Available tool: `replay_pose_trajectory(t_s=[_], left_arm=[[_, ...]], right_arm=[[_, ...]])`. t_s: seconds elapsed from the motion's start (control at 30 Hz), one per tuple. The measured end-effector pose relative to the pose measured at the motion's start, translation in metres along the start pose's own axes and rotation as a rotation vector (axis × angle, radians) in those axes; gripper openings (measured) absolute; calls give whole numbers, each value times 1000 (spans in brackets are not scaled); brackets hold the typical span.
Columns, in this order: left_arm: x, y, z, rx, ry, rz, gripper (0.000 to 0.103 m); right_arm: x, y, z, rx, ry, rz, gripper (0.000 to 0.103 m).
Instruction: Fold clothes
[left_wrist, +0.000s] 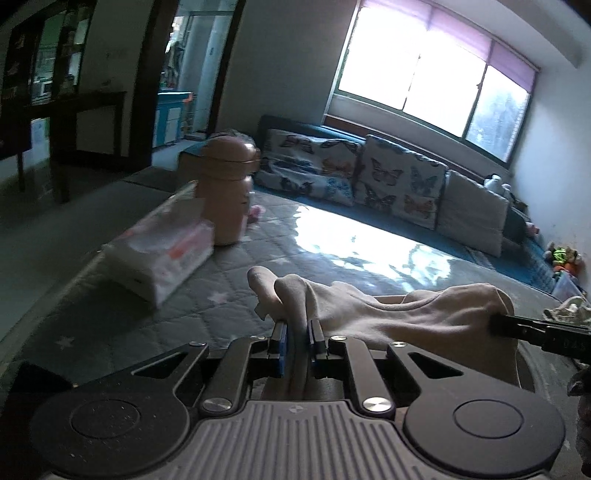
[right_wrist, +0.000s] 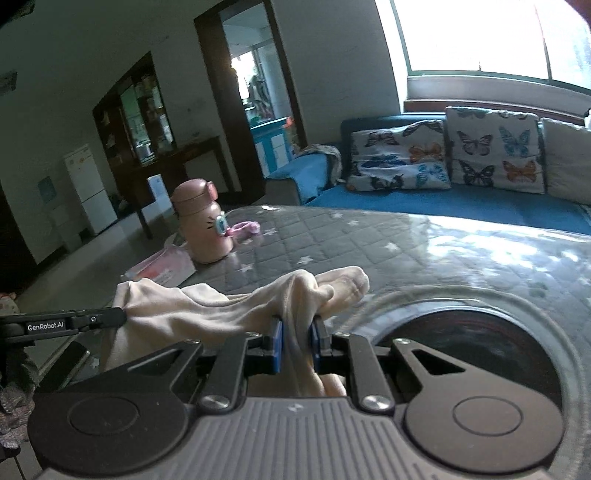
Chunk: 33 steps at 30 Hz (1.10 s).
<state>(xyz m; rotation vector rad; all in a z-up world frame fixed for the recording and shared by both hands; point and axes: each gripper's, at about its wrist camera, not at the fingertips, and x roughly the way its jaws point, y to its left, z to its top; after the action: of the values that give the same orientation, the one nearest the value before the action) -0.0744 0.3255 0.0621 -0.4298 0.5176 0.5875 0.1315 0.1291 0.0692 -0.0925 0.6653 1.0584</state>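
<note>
Both grippers are clamping the same cream garment (left_wrist: 417, 314): the left gripper (left_wrist: 298, 330) is pinching one bunched end between its blue pads (left_wrist: 281, 341), jaws nearly together with only the folded cloth between them, and the right gripper (right_wrist: 297, 330) is doing the same at the opposite end, its jaws drawn in just as narrowly around a thick twist of fabric. Holding it at two ends seems to be serving a plain purpose: the cloth is spanning between the tools, so the person is probably stretching it out to straighten it before laying a fold. In each wrist view the other tool's black finger is reaching in from the side and biting the far end, which is confirming that the piece is being carried between the two. It is hanging just above the grey quilted cover (left_wrist: 258, 254) with its pale star print, over the near part, and a round dark opening (right_wrist: 476, 343) is lying beneath it on the right side; whether any cloth is touching the cover cannot be told. The garment is looking soft, thin and matt, crumpled into ridges along its length, with a knotted lump pushing out past each pair of pads. A pink bottle (right_wrist: 205, 225) and a tissue pack (left_wrist: 166, 258) are standing well apart at the far left edge, clear of where the fold will likely be laid.
</note>
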Motion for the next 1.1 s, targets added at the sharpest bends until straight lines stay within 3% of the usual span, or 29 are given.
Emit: replay_pose_trajectory(t_s=[0.13, 0.27, 0.67, 0.77, 0.83, 0.9, 1.1], left_arm=[[4, 13, -1, -11, 11, 32, 12], [4, 22, -1, -19, 10, 54, 2], [26, 27, -13, -33, 69, 60, 4], [31, 26, -19, -35, 89, 54, 8], [36, 25, -24, -37, 106, 55, 18], [42, 23, -29, -34, 125, 71, 38], [52, 21, -35, -22, 155, 100, 52]], right_arm=[[15, 9, 2, -12, 21, 21, 14], [25, 11, 4, -10, 33, 30, 14], [50, 2, -3, 0, 77, -26, 14], [53, -2, -4, 4, 84, -26, 14], [56, -4, -5, 11, 89, -31, 15], [59, -6, -6, 16, 96, -43, 16], [66, -13, -10, 17, 111, -93, 26]])
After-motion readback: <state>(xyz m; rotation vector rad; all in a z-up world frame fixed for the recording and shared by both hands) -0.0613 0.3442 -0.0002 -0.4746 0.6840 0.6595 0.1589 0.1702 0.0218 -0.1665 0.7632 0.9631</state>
